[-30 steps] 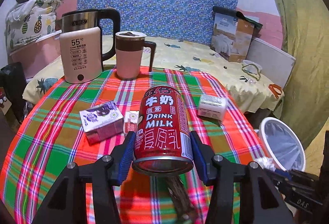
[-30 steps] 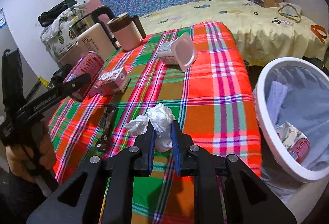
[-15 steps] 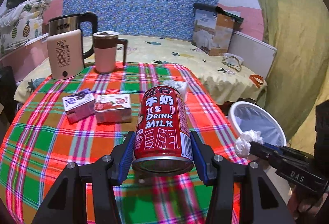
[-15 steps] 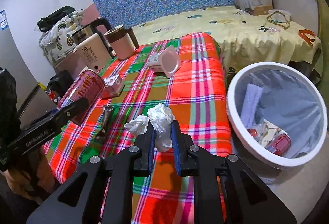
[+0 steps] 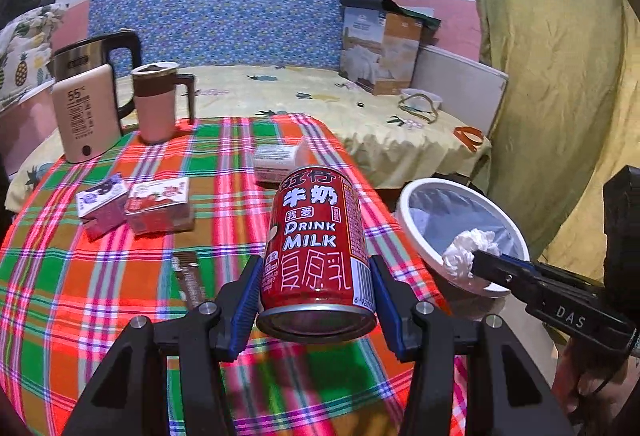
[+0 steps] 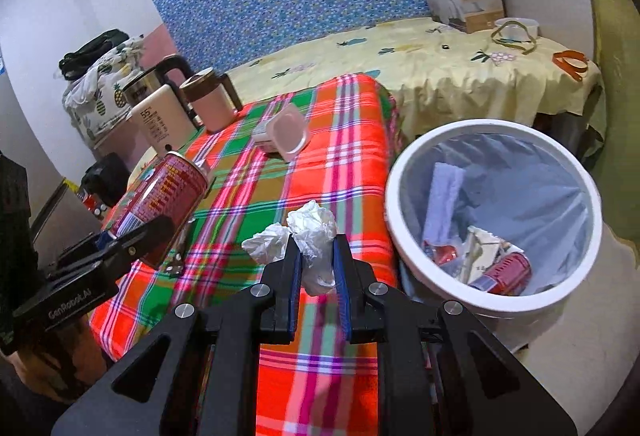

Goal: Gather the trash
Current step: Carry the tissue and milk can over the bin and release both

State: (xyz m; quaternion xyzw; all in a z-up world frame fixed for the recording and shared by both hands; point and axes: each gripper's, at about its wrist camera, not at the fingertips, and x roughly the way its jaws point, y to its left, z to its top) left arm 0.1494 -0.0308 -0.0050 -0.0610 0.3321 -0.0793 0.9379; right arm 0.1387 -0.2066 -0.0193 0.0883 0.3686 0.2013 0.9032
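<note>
Only right view shows bin (image 6: 400, 172) contents — cans, paper.

A red milk can (image 5: 316, 248), lettered in white, is clamped upright between the blue pads (image 5: 245, 300) of the left-hand fingers. A crumpled white tissue (image 6: 310, 236) is pinched between the right-hand fingers (image 6: 295, 268), bulging above their tips. A white-rimmed bin (image 6: 494, 216), lined in grey and holding scraps and another red can, is seen just right of those fingers.
</note>
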